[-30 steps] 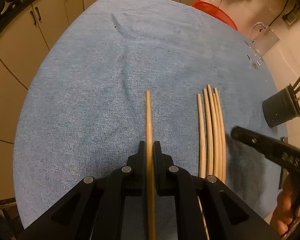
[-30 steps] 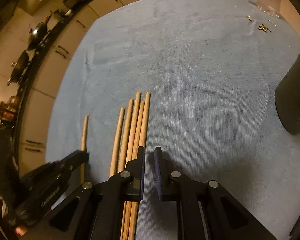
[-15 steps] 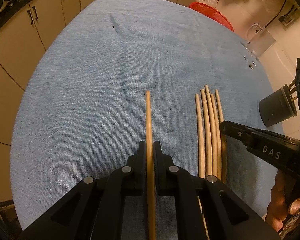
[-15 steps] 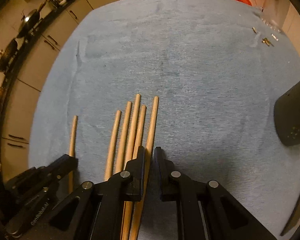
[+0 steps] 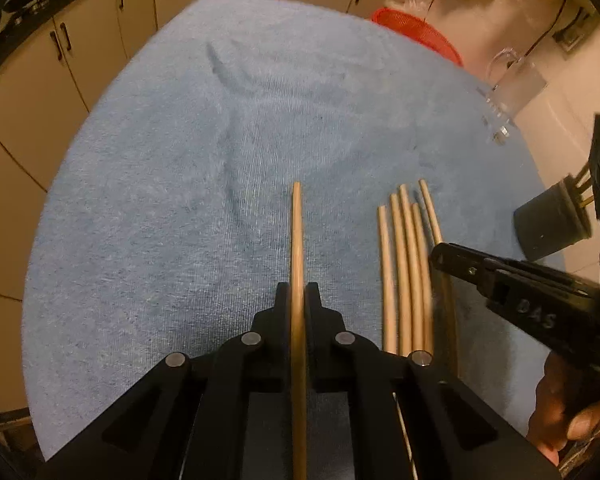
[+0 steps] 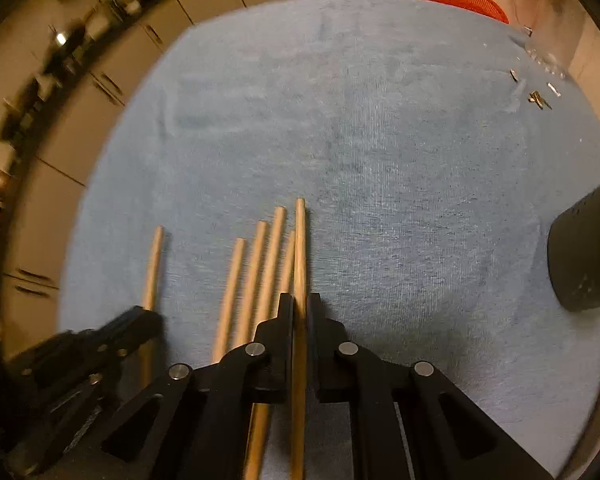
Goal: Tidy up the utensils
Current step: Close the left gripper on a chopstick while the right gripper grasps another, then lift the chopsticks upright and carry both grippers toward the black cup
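My left gripper (image 5: 297,290) is shut on a single wooden chopstick (image 5: 297,236) that points forward over the blue towel (image 5: 204,184). Several more chopsticks (image 5: 406,264) lie side by side to its right. My right gripper (image 6: 299,302) is shut on the rightmost chopstick (image 6: 299,248) of that group, with the others (image 6: 256,272) just left of it. The right gripper also shows in the left wrist view (image 5: 444,252), and the left gripper in the right wrist view (image 6: 140,320). A black utensil holder (image 6: 588,256) stands at the right.
The holder (image 5: 552,224) has a few sticks standing in it. A red basket (image 5: 416,28) and a clear pitcher (image 5: 512,88) are at the far right edge. Small metal bits (image 6: 538,98) lie on the towel. Kitchen cabinets (image 5: 80,52) lie beyond the table.
My right gripper moved left onto the rightmost chopstick of the group and closed on it; that stick has shifted away from the others. My left gripper still holds its chopstick.
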### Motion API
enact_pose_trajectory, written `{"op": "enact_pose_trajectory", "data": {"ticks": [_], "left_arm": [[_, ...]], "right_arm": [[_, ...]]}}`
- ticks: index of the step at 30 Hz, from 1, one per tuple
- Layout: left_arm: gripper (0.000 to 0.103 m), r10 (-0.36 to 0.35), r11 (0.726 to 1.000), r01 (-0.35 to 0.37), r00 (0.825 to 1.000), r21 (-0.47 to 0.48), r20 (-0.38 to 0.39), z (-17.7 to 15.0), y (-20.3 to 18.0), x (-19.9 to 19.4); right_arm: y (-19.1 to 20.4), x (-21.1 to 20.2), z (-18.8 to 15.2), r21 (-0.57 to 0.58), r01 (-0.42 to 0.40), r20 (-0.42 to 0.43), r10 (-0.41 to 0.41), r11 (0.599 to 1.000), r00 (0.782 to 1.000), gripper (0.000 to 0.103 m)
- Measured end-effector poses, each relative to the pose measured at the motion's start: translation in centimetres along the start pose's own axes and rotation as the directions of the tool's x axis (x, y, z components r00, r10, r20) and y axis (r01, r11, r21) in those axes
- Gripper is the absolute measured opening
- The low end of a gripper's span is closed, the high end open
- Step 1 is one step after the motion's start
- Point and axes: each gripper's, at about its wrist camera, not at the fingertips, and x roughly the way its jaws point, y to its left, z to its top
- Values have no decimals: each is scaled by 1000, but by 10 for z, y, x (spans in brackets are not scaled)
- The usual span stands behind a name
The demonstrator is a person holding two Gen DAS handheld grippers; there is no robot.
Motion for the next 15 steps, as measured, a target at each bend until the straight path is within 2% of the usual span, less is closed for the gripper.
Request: {"op": "enact_pose_trajectory", "data": {"ticks": [4, 7, 11, 15], "left_arm": [[6, -38, 999, 39, 995, -5, 94, -1, -3, -36], [6, -52, 999, 51, 980, 8, 190, -5, -11, -70], [6, -59, 998, 53, 957, 32, 282, -16, -21, -103], [6, -56, 998, 45, 941, 40, 333, -25, -29, -123]], "right_arm": [[-4, -41, -9, -19, -71, 133, 72, 997, 989, 7], [-2, -77, -21, -60, -106, 252, 117, 993, 961, 7], [3, -123, -49, -148, -110, 416, 163, 983, 895, 7], [5, -152, -89, -206, -55, 536, 160, 977, 829, 7]]}}
